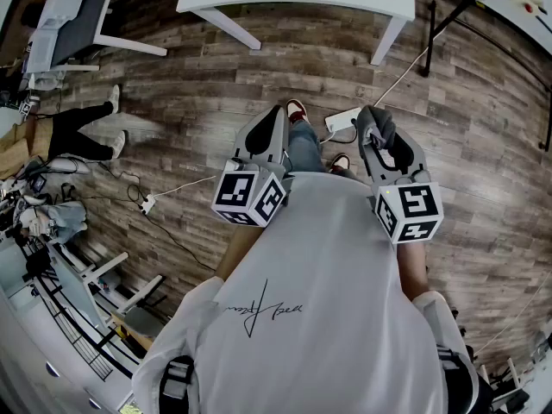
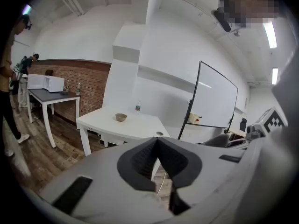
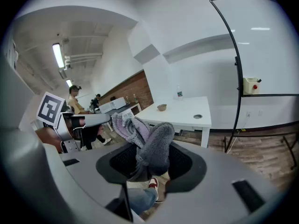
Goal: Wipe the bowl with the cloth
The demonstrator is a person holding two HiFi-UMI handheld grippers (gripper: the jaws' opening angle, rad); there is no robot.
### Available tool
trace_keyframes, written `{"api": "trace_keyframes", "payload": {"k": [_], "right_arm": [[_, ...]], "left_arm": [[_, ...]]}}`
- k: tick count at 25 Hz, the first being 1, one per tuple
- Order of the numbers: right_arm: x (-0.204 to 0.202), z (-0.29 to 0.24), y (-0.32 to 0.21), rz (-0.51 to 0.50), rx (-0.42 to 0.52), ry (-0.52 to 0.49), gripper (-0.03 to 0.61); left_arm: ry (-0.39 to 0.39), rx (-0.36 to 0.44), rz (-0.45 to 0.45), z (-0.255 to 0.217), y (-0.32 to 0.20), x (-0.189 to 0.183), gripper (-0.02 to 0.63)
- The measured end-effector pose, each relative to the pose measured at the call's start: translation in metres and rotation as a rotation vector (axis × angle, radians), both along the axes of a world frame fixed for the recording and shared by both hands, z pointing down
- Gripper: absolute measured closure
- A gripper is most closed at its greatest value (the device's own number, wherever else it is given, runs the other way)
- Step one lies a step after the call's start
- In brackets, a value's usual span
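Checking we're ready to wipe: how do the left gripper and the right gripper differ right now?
The right gripper is clamped on a bunched grey cloth; the left gripper holds nothing. The left gripper's jaws meet at their tips; the right gripper's are wedged apart by the cloth. Both are far from the bowl on the white table.

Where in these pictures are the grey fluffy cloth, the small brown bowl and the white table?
grey fluffy cloth [image 3: 156, 146]: right gripper view, on the bunched fold between the jaws.
small brown bowl [image 2: 121, 117]: left gripper view, on its outer wall.
white table [image 2: 142, 125]: left gripper view, on the bare top beside the bowl.
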State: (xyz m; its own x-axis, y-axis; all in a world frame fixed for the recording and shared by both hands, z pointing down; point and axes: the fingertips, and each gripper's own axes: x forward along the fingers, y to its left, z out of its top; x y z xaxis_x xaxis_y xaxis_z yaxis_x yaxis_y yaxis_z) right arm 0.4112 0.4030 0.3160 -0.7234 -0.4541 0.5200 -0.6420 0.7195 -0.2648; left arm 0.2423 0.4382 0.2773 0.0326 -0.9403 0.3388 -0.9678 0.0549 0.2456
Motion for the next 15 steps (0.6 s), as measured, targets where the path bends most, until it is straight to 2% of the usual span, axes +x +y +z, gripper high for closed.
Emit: {"api": "trace_keyframes", "payload": {"k": [8,12,15], "right_arm": [[-0.045,-0.003,-0.011,-0.069,0.000,-0.009,0.402],[-0.072,-0.008,-0.022,-0.084,-0.001,-0.039,0.402],[-0.093,-0.008,-0.033,-0.078,-0.041,-0.057,0.401]], "left_arm": [[-0.016,-0.030,0.006,0.009,-0.015,-0.033,0.597],[-0.018,-0.040,-0.002,0.012,-0.029,-0.062,0.597],[0.002,-0.045,-0.010,0.018,-0.041,-0.088,0.597]]}}
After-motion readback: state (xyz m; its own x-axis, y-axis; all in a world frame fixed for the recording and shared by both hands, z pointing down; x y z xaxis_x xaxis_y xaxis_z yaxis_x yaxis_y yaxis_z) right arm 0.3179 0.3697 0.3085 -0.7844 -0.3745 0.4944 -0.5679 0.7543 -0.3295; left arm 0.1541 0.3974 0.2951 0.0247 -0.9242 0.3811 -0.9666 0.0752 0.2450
